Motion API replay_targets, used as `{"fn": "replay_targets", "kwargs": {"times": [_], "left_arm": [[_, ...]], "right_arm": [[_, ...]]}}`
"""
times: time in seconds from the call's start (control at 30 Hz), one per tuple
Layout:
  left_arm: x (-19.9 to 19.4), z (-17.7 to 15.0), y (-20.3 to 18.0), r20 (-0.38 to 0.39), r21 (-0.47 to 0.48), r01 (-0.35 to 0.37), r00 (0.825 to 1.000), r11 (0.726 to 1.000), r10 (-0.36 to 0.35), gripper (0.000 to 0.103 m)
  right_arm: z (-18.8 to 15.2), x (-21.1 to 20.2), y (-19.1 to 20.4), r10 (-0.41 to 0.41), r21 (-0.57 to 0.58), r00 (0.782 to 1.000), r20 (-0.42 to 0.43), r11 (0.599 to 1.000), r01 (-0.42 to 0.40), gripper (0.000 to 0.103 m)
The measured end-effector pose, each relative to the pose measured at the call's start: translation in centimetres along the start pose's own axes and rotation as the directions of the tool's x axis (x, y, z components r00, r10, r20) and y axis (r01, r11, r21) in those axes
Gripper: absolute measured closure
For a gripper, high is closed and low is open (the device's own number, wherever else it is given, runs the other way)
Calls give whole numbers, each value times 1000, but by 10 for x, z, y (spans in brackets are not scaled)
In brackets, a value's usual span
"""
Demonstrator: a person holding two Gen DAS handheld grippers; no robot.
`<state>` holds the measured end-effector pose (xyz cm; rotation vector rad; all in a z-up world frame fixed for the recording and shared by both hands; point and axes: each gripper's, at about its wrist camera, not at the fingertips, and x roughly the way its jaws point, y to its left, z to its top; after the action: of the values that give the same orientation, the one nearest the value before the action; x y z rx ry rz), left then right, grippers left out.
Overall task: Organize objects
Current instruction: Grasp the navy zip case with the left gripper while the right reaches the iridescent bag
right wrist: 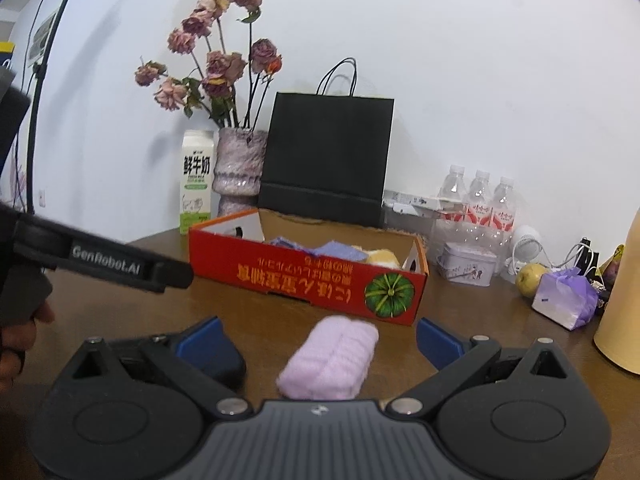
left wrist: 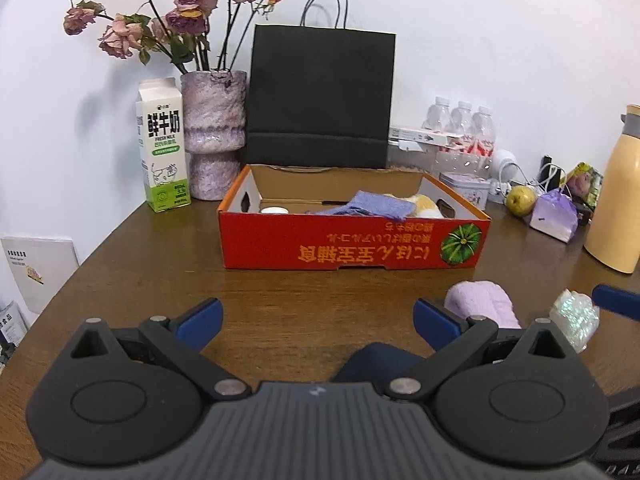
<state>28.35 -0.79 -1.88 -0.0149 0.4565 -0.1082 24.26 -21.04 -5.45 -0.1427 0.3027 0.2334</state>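
Judging by the red box (right wrist: 308, 276) ahead — cloths already inside — I'm partway through. My right gripper (right wrist: 318, 344) gapes wide, empty, the pink towel roll (right wrist: 330, 358) lying between its fingers; my left gripper (left wrist: 318, 318) — equally open — holds nothing.

Brown table (left wrist: 132, 264) w/ red box (left wrist: 352, 246), pink towel (right wrist: 330, 358), milk carton (left wrist: 162, 148).
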Motion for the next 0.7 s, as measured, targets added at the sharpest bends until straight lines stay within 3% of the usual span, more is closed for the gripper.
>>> {"fn": "replay_targets", "kwargs": {"times": [0.4, 0.7], "left_arm": [[2, -16, -9, -94, -1, -10, 996, 1000, 10, 0], [9, -20, -10, -136, 20, -21, 990, 1000, 23, 0]], "right_arm": [[-18, -21, -13, 26, 11, 999, -39, 1000, -25, 0], [-25, -31, -36, 3, 64, 996, -87, 998, 2, 0]]}}
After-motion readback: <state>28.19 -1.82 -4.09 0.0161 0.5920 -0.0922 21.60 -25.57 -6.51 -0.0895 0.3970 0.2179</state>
